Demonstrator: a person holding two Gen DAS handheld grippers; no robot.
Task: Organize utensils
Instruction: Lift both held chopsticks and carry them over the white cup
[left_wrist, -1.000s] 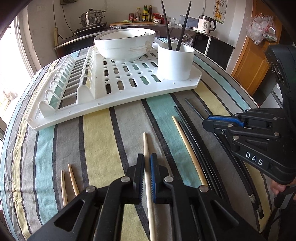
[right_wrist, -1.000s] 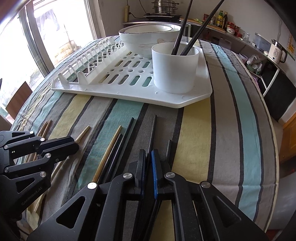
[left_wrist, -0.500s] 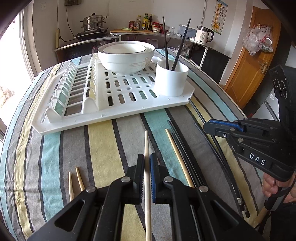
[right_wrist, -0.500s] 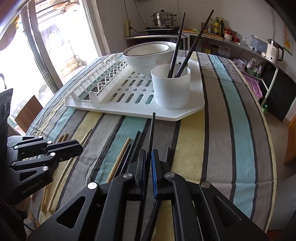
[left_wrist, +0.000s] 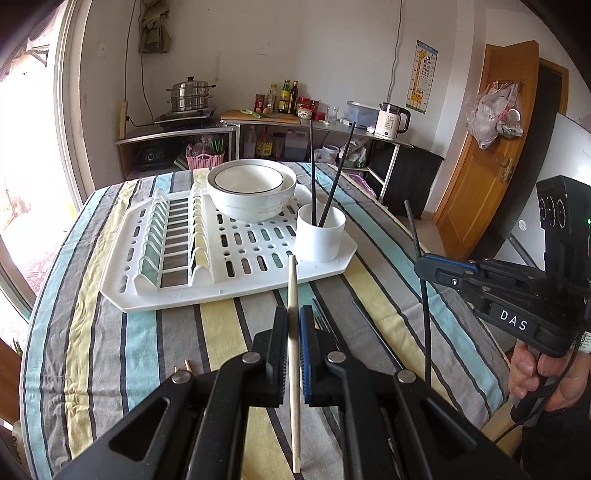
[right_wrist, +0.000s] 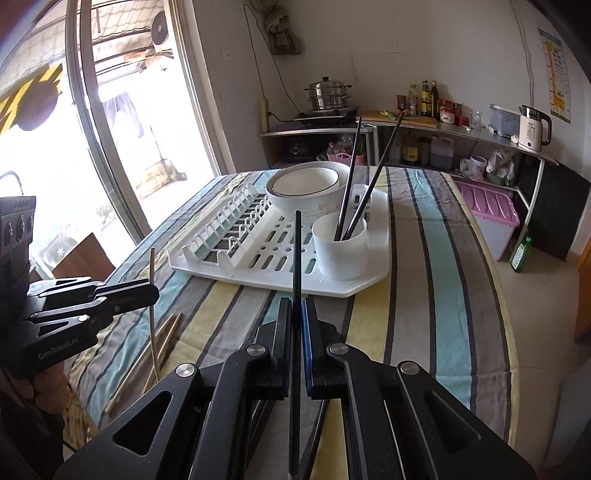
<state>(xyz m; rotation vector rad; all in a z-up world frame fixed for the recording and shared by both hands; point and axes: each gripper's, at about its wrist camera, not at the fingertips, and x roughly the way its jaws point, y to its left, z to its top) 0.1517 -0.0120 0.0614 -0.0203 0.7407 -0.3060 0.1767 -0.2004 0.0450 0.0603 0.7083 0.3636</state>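
Clamping a wooden chopstick (left_wrist: 294, 332), left gripper (left_wrist: 293, 325); right gripper (right_wrist: 296, 317) pinches black chopstick (right_wrist: 296, 266).

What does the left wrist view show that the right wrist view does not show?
Only the left wrist view shows the orange door and black chopsticks lying on the tablecloth. Only the right wrist view shows the window and the pink bin. Both show the left gripper shut on a wooden chopstick, the right gripper shut on a black chopstick, the white rack and the cup holding two black chopsticks.
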